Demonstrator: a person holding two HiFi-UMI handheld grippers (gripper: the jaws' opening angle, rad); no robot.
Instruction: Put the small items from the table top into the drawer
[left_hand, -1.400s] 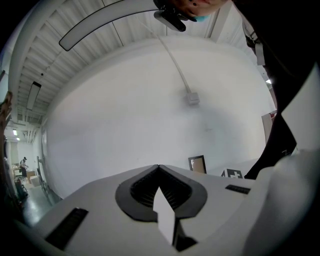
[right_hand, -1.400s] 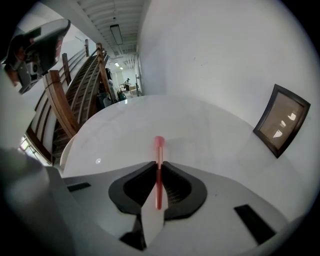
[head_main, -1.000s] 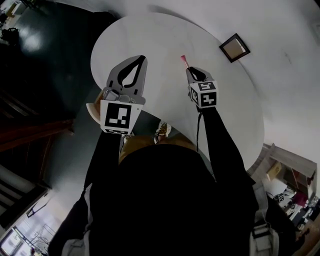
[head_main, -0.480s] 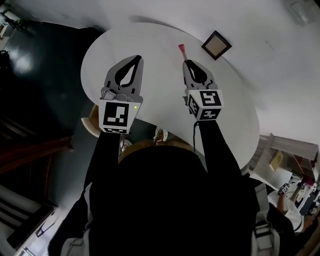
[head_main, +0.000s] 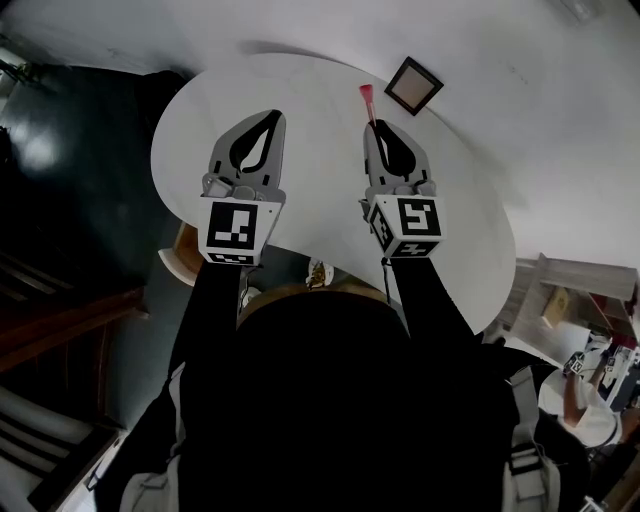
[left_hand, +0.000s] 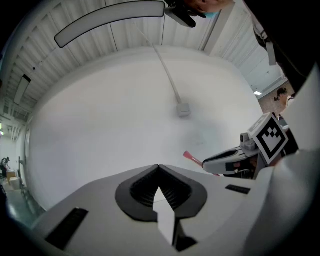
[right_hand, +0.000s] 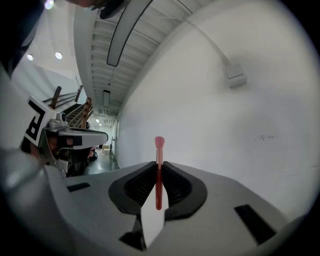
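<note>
A thin pink-red stick (right_hand: 159, 165) with a paler pink tip is clamped between the jaws of my right gripper (right_hand: 159, 163), which is shut on it. From the head view that stick (head_main: 367, 103) pokes forward past the right gripper (head_main: 375, 123), held above the round white table (head_main: 320, 100). To its left, my left gripper (head_main: 276, 113) hovers over the table with its jaws together and nothing in them. Seen from the left gripper view, the jaw tips (left_hand: 159, 166) meet, and the right gripper (left_hand: 240, 157) with the stick (left_hand: 192, 158) shows to the right. No drawer is in view.
A small square framed object (head_main: 414, 86) lies on the white floor beyond the table. A white wall with a cable and small box (left_hand: 183, 109) faces both grippers. The dark floor (head_main: 70, 150) is at left, a wooden stool (head_main: 180, 255) under the table edge, shelving clutter (head_main: 570, 330) at right.
Both grippers have risen and now point level at the wall; the right one, with the stick, rose most. The framed square has shifted left in the head view.
</note>
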